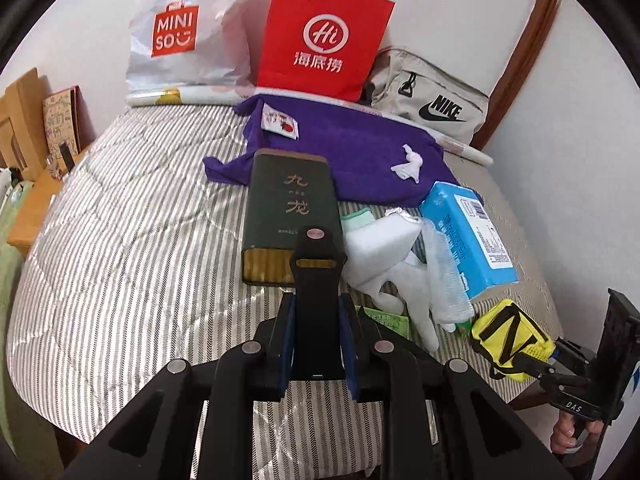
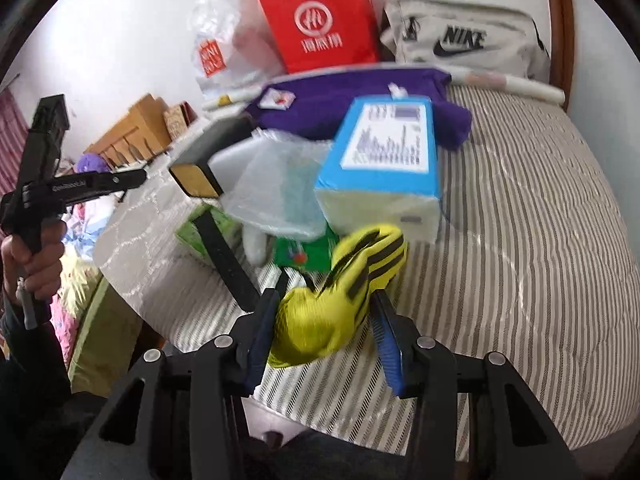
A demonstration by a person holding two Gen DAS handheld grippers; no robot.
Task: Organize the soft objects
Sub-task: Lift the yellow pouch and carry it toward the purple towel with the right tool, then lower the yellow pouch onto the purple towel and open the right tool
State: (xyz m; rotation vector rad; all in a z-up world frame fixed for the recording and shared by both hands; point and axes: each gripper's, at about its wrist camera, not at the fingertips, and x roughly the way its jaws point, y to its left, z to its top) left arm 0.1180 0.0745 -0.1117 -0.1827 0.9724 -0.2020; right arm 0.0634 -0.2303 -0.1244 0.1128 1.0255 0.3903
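My left gripper is shut on a black strap, held upright above the striped bed. The strap also shows in the right wrist view. My right gripper is shut on a yellow and black soft pouch, lifted just above the bed near its front edge; the pouch also shows in the left wrist view. A purple cloth, white gloves, a clear mesh bag and a blue tissue pack lie in a pile at mid-bed.
A dark green tin box lies beside the pile. A red paper bag, a white Miniso bag and a grey Nike bag stand against the wall. A wooden shelf is to the left.
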